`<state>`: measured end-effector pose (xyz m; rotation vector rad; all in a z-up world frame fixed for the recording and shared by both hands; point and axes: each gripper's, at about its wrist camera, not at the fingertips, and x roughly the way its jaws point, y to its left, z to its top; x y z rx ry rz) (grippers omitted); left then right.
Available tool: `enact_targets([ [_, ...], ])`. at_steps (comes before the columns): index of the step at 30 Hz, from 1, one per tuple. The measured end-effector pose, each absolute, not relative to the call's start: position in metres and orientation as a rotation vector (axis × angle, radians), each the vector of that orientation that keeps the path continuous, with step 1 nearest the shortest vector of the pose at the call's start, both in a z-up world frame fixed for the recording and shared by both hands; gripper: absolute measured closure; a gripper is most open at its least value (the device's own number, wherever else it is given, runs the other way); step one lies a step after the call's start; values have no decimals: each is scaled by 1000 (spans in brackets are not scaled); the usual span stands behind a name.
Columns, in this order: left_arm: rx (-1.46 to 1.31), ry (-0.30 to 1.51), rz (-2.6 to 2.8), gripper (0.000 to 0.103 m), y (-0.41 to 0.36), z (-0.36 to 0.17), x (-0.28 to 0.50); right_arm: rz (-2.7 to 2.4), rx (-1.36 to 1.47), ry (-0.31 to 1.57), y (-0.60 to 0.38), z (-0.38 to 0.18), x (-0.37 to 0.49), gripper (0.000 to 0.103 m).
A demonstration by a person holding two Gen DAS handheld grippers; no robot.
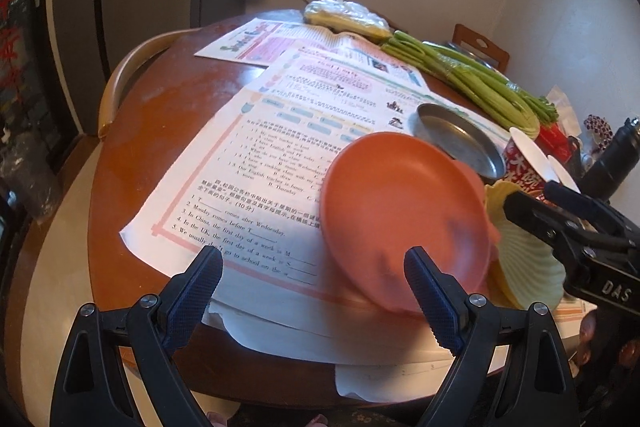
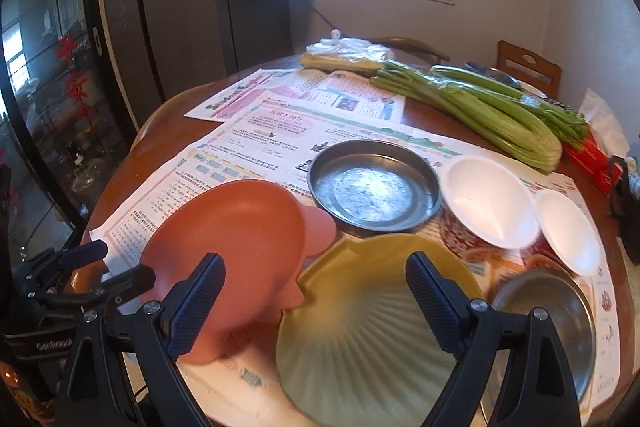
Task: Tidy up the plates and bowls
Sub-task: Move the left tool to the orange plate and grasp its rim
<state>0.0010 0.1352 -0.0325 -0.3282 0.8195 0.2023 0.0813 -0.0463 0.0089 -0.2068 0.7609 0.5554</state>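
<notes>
Plates | orange plate (image 1: 404, 219) tilted | steel bowl (image 2: 548, 323) (right view only) | both fingers spread, empty

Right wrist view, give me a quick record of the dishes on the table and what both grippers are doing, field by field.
surface: round wooden table covered with printed papers
orange plate: tilted, one edge raised off the paper
yellow-green shell plate: nearest, between the right gripper's fingers
metal pan: empty, behind both plates
white bowls: two, right of the pan
steel bowl: near right
left gripper: open, at the orange plate's left edge
right gripper: open, holding nothing
</notes>
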Motion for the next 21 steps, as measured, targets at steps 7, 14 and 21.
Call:
enact_targets([
  [7, -312, 842, 167, 10, 128, -38, 12, 609, -209, 830, -29, -9, 101, 14],
  [14, -298, 865, 161, 10, 122, -44, 20, 600, -220, 860, -24, -18, 115, 29],
  [21, -295, 878, 165, 11, 121, -46, 23, 617, -256, 853, -15, -20, 119, 43],
])
